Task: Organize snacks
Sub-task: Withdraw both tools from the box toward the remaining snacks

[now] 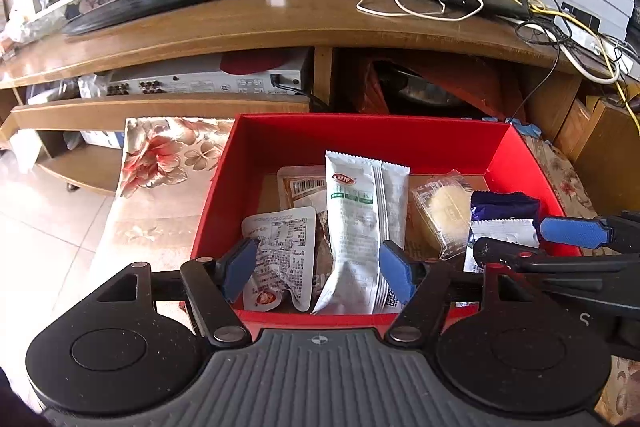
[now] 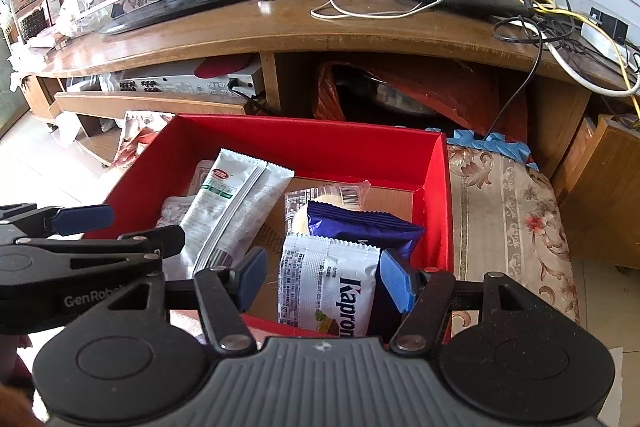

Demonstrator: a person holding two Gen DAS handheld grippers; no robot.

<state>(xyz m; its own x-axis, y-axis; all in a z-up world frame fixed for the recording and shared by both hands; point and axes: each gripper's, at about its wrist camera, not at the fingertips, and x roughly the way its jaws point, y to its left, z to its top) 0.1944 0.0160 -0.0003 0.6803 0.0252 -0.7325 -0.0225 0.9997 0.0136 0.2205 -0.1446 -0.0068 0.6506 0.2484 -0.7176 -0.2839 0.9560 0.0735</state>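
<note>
Both tongs (image 1: pixel 318 269) (image 2: pixel 326 277) hover open over the red box (image 1: pixel 360 135).

Each gripper, left (image 1: pixel 316 269) and right (image 2: pixel 322 279), has black metal arms with silver screws, blue ribbed fingertip pads (image 1: pixel 394 273), two round black discs and a grey ribbed base; white "GenRob" lettering marks the left one's side.

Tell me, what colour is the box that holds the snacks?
The box is red; the right wrist view shows it best.
</note>
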